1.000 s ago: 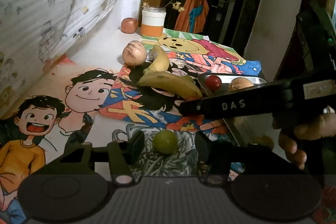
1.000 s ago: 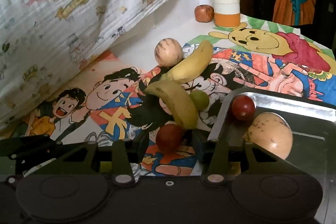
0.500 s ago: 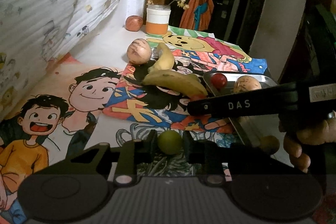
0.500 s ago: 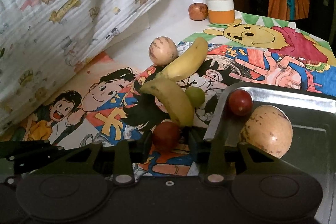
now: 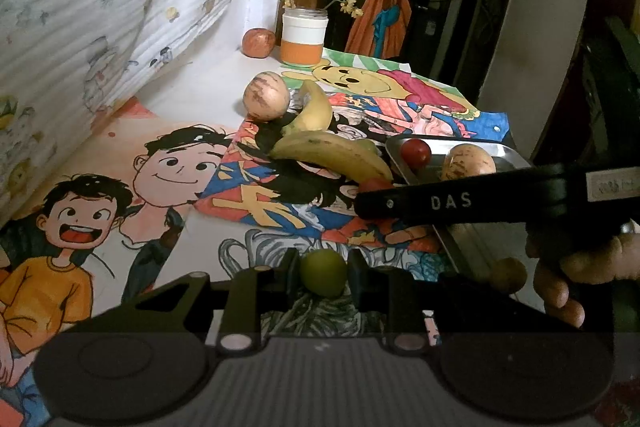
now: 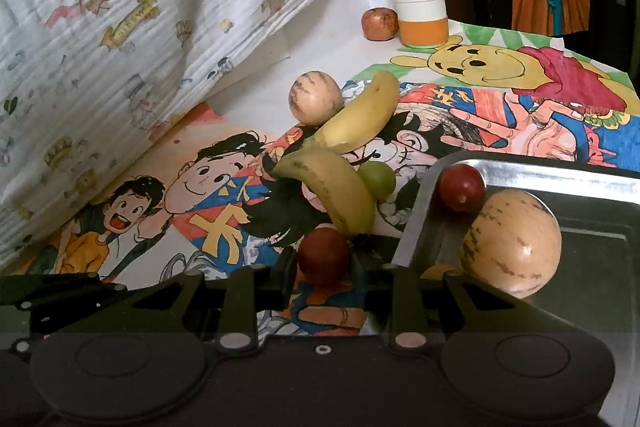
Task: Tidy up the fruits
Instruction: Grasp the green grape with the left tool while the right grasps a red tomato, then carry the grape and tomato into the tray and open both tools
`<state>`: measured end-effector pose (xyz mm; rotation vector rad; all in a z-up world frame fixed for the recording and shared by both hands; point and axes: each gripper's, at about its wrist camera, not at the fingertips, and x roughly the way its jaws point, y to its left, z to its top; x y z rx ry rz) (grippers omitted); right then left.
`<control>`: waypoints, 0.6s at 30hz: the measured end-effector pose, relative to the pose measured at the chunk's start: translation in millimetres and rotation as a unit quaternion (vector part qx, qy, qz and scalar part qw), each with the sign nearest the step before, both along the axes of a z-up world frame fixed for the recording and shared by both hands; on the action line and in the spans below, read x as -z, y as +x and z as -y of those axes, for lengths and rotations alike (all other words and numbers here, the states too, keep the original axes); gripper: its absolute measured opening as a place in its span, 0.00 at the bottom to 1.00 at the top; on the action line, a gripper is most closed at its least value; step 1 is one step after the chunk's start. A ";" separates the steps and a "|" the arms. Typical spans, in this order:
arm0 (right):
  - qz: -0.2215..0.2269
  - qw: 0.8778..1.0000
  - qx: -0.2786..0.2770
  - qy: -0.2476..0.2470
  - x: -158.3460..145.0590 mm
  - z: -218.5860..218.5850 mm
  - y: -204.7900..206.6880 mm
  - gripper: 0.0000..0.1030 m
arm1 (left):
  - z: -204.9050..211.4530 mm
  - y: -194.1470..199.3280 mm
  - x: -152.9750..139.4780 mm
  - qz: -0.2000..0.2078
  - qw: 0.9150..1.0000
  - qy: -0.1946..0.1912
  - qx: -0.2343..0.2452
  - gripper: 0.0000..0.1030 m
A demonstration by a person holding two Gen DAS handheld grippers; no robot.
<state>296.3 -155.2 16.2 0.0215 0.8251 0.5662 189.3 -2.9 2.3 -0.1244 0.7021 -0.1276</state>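
Observation:
My left gripper (image 5: pixel 323 269) is shut on a small green fruit (image 5: pixel 323 277) that rests on the drawings at the near edge. My right gripper (image 6: pixel 323 263) has a dark red fruit (image 6: pixel 323 255) between its fingers; the jaws are still closing and both pads touch it. Just beyond lie two bananas (image 6: pixel 332 191), a second green fruit (image 6: pixel 376 179) and a tan striped fruit (image 6: pixel 316 103). To the right, the steel tray (image 6: pixel 520 167) holds a red fruit (image 6: pixel 462 187) and a tan fruit (image 6: pixel 512 247). The right tool's black side (image 5: pixel 460 201) crosses the left wrist view.
A white and orange jar (image 5: pixel 304 41) and a reddish apple (image 5: pixel 259 43) stand at the far wall. Printed cloth (image 5: pixel 100 7) hangs along the left. A small brown fruit (image 5: pixel 508 273) lies beside the tray (image 5: pixel 440 141). A person's fingers (image 5: pixel 560 291) grip the right tool.
The left jaws closed onto the green fruit. The right jaws narrowed around the dark red fruit. Neither hand shifted.

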 end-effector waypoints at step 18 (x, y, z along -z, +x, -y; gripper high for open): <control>0.010 0.998 0.030 0.054 -16.7 38.8 -31.2 0.29 | 7.8 -11.6 -9.3 0.004 1.000 -0.013 0.005 0.28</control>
